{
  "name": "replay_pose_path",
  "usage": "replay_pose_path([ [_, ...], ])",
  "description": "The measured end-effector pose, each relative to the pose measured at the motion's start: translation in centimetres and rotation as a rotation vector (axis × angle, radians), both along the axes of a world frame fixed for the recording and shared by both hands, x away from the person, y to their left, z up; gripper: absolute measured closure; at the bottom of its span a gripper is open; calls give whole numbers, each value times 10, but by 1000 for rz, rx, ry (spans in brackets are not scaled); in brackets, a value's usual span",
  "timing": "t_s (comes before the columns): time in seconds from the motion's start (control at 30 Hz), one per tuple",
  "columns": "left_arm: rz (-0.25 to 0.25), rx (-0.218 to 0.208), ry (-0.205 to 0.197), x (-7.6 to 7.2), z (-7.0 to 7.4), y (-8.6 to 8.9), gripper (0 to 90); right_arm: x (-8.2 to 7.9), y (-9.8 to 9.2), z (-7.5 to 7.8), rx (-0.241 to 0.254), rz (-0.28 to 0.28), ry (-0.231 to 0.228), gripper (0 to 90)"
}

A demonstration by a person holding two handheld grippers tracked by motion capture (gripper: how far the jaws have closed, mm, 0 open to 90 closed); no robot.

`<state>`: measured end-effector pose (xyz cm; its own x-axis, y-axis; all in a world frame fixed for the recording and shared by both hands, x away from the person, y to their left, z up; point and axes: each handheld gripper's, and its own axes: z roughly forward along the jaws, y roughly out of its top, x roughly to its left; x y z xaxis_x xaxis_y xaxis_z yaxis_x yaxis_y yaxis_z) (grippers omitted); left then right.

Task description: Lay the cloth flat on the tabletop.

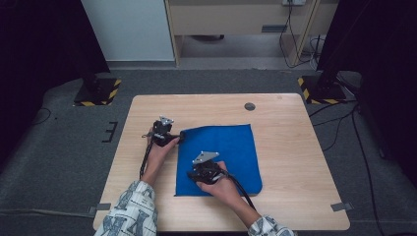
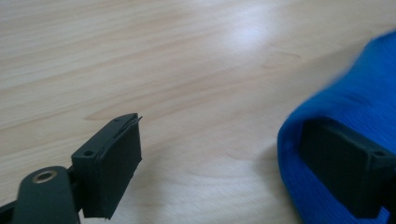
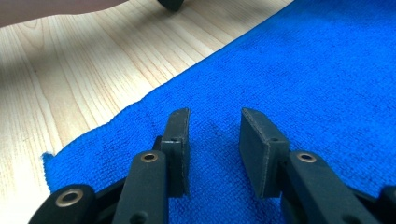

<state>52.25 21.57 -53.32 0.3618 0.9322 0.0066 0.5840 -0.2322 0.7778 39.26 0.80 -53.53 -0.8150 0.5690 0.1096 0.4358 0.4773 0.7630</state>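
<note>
We've got the blue cloth (image 1: 221, 157) flat mid-table, no fold made yet: left gripper (image 1: 178, 138) spread wide at its far-left corner, right gripper (image 3: 215, 140) parted over the near part, nothing pinched.

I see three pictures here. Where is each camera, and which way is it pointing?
High view: fixed above the person's side, looking forward and down on the wooden table; forearms, hands, left gripper and right gripper show.
Left gripper view: rides on the left gripper, looking along its wide-open jaws low over the table; one jaw sits under the blue cloth edge.
Right gripper view: rides on the right gripper, looking down along its parted jaws onto the cloth.
Shared: all three show the blue cloth and the table.
</note>
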Motion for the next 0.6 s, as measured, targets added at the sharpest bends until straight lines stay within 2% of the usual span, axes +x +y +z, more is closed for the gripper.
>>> replay_pose_path([
  [0.13,35,-21,0,5,1,5,143,-2,-1,0,2,7,2,613],
  [0.3,23,-21,-11,-1,9,7,144,-2,-3,7,28,0,-9,495],
  [0.37,8,-18,-12,-7,15,11,144,-5,-4,11,31,7,-12,489],
  [0.5,5,-21,-24,-18,20,19,145,-15,0,17,24,50,-19,455],
  [0.6,20,-55,-34,-24,22,29,146,-24,6,17,5,95,-16,451],
])
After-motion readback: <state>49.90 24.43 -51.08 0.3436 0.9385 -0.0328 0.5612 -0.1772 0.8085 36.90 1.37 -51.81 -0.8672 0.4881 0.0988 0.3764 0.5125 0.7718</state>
